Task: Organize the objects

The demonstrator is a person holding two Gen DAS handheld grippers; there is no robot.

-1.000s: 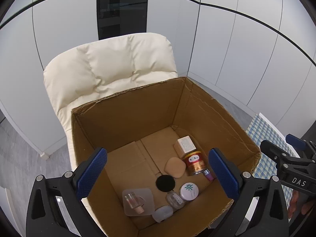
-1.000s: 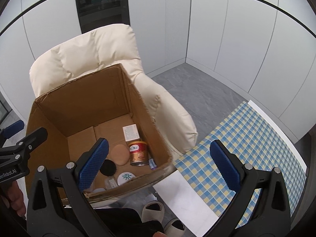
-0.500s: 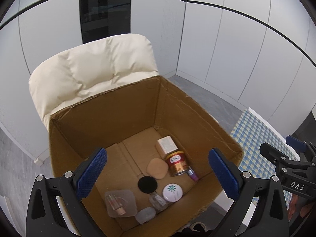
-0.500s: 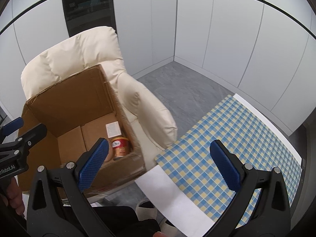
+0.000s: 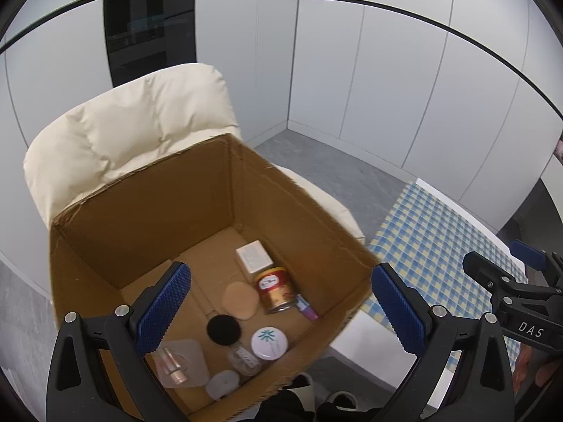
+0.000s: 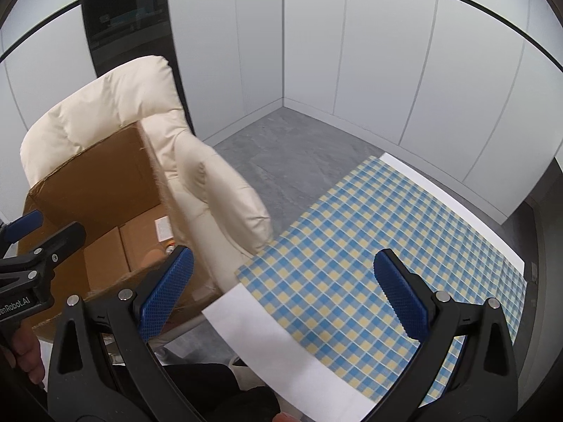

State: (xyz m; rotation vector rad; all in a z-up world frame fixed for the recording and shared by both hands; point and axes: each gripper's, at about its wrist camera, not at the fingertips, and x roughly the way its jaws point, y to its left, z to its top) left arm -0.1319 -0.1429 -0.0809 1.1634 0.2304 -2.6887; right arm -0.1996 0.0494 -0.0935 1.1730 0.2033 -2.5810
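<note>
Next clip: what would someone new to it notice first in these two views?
An open cardboard box sits on a cream padded chair, its floor scattered with small things: a red and gold can, a white-lidded jar, a black round pad. To the right lies a blue and yellow checked cloth on a white table. Both the left gripper and the right gripper hang open and empty.

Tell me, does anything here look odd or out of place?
Yes: the cardboard box sits on the seat of a cream armchair, not on the checked table. Inside, small toiletries lie loose, and the red and gold can lies on its side. Nothing looks spilled or broken.
</note>
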